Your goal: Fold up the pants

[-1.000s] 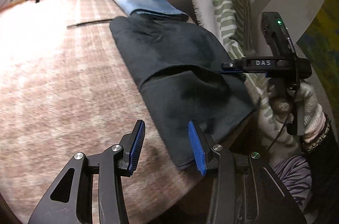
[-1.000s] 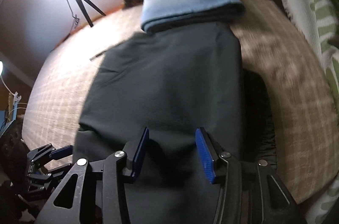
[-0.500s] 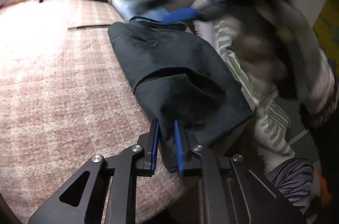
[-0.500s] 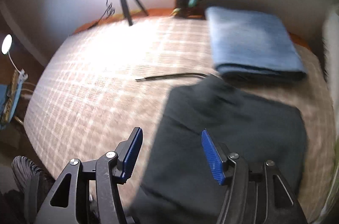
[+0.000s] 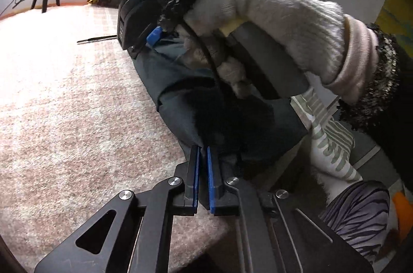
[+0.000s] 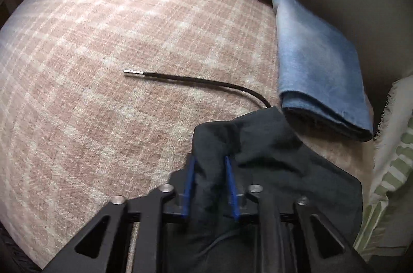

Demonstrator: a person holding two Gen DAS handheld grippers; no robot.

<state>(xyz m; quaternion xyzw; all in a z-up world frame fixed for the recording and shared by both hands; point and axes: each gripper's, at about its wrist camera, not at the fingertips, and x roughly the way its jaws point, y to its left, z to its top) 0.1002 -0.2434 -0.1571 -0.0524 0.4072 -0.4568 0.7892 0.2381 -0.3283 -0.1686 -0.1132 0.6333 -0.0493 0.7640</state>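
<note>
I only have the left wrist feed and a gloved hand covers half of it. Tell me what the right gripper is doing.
Observer: The right gripper has a bunched fold of the dark pants between its blue pads, gripping the far end of the garment.
Operator: Report what lies beyond the pants; my view is blocked there.
Observer: A folded blue cloth lies just past them against the wall, close to the pants' edge.
Operator: Describe that thin dark line on the blanket.
Observer: It is a black cord with a metal tip, running out from under the pants across the plaid blanket.
</note>
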